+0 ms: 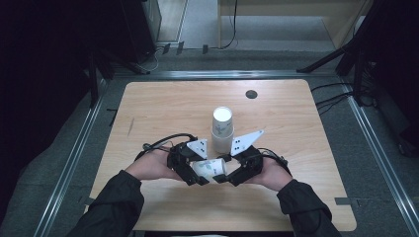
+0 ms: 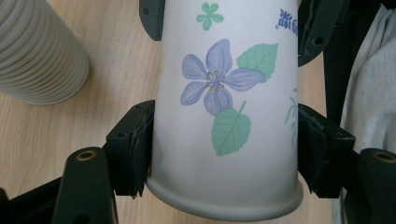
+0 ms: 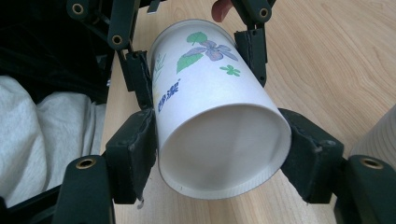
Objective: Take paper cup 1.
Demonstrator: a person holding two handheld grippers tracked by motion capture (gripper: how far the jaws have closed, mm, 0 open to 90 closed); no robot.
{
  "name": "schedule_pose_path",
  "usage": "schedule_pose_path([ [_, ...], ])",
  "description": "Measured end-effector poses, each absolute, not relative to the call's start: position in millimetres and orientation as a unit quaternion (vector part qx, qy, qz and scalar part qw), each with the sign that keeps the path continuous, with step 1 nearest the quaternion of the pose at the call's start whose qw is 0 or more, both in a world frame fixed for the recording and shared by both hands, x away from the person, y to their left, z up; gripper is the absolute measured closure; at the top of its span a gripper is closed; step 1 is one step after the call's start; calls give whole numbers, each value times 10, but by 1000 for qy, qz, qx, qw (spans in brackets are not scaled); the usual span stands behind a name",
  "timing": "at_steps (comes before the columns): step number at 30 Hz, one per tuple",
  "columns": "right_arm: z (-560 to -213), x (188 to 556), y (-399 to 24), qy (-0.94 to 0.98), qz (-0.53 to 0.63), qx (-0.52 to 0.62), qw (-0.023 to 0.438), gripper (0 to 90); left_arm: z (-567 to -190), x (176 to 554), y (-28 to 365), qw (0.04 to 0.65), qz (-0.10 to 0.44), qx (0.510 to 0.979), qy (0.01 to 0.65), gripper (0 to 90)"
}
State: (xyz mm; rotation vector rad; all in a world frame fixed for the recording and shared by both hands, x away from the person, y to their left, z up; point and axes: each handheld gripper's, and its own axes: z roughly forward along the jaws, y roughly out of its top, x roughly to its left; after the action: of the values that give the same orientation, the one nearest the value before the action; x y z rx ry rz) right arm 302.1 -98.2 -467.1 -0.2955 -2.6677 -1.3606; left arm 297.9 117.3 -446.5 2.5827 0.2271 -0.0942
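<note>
The paper cup (image 1: 209, 168), white with a printed violet flower and green leaves, lies on its side, carried between both grippers just above the near middle of the table (image 1: 148, 113). The left gripper (image 1: 193, 174) is clenched on it: in the left gripper view its two jaws press the cup's (image 2: 224, 126) sides just above the rolled rim. The right gripper (image 1: 225, 173) meets it from the opposite side; in the right gripper view the cup's (image 3: 219, 121) open mouth faces the camera, and both pads of this gripper bear against the wall just behind the rim, grasping it. The left gripper's jaws show farther along the same cup, nearer its base. A stack of paper cups (image 1: 222, 129) stands upright on the table just beyond the grippers, apart from the held cup. A dark round grommet (image 1: 251, 94) sits near the table's far edge.
</note>
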Motion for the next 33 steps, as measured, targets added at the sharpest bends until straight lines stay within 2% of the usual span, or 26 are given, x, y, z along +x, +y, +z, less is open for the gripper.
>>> schedule_pose_path([
  [15,-4645,3005,-979,-888,-448,-83,61,351,-4468,2947,1177,273,-13,960,66,262],
  [17,-4635,3007,-980,-886,-451,-85,63,352,-4459,2948,1181,281,-15,957,72,244],
  [21,-4621,3008,-990,-885,-454,-84,61,352,-4438,2973,1214,301,-13,950,83,133],
  [28,-4532,3057,-1118,-868,-483,-101,54,351,-4383,3015,1320,341,-9,934,106,125],
  [33,-4466,3085,-1224,-854,-507,-109,54,351,-4413,2996,1380,395,-14,910,128,124],
])
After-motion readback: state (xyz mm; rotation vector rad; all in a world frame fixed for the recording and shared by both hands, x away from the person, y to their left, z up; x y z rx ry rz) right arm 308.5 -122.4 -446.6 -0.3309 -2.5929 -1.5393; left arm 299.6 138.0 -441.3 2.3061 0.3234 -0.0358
